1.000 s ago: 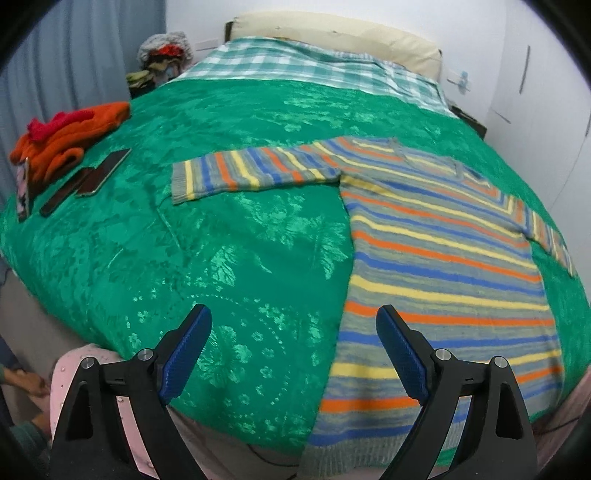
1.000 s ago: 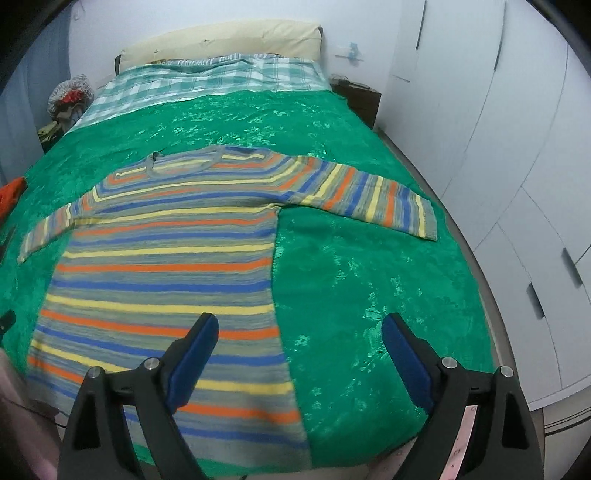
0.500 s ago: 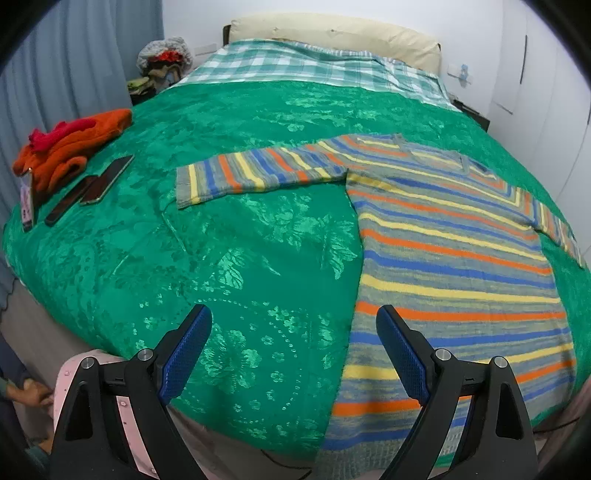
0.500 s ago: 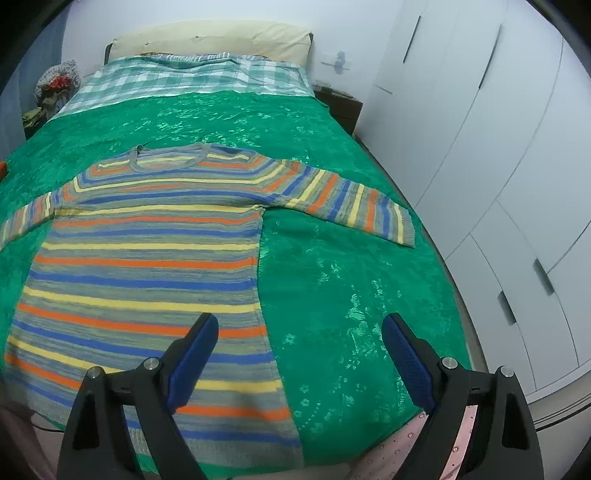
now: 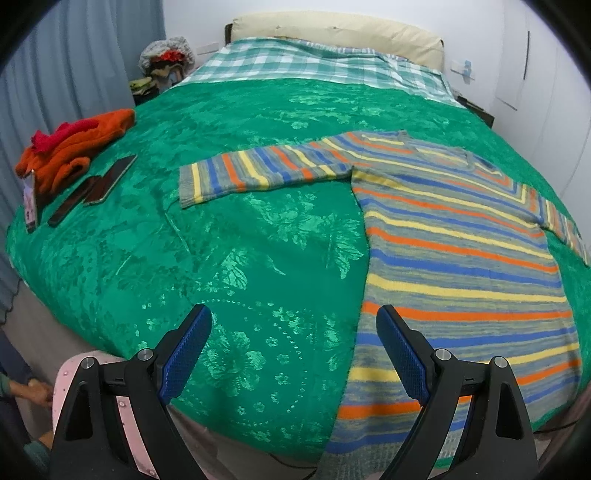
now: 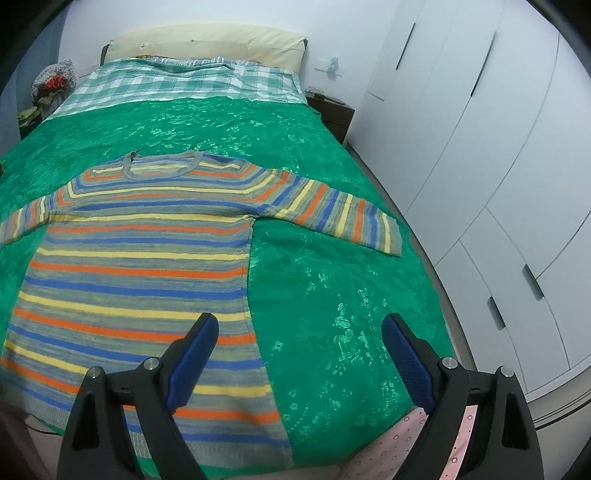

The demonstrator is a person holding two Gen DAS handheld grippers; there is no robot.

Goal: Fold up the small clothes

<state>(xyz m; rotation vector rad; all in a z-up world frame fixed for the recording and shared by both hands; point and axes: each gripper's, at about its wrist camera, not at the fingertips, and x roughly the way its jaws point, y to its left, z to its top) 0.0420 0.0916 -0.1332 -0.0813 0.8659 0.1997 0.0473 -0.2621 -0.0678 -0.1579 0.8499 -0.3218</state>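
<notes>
Left wrist view: the left gripper [image 5: 293,334] hangs over the near edge of a bed, its blue-padded jaws spread wide with nothing between them.
Right wrist view: the right gripper [image 6: 299,341] is likewise released and empty, its left finger over the sweater's lower body, its right finger over bare bedspread.
Sweater: a striped sweater [image 6: 136,273] in grey, blue, orange and yellow lies flat and unfolded on the green bedspread [image 6: 332,295], neckline toward the headboard, hem at the near edge, both sleeves stretched out sideways.
Bedding: a green-and-white checked blanket [image 5: 314,62] covers the head of the bed, a cream pillow [image 5: 332,29] behind it.
Bed's left edge: an orange garment [image 5: 74,147] sits bunched, with two dark phones [image 5: 107,179] lying just beside it.
Surroundings: white wardrobe doors [image 6: 498,147] line the right wall; a grey curtain [image 5: 66,74] hangs on the left.
</notes>
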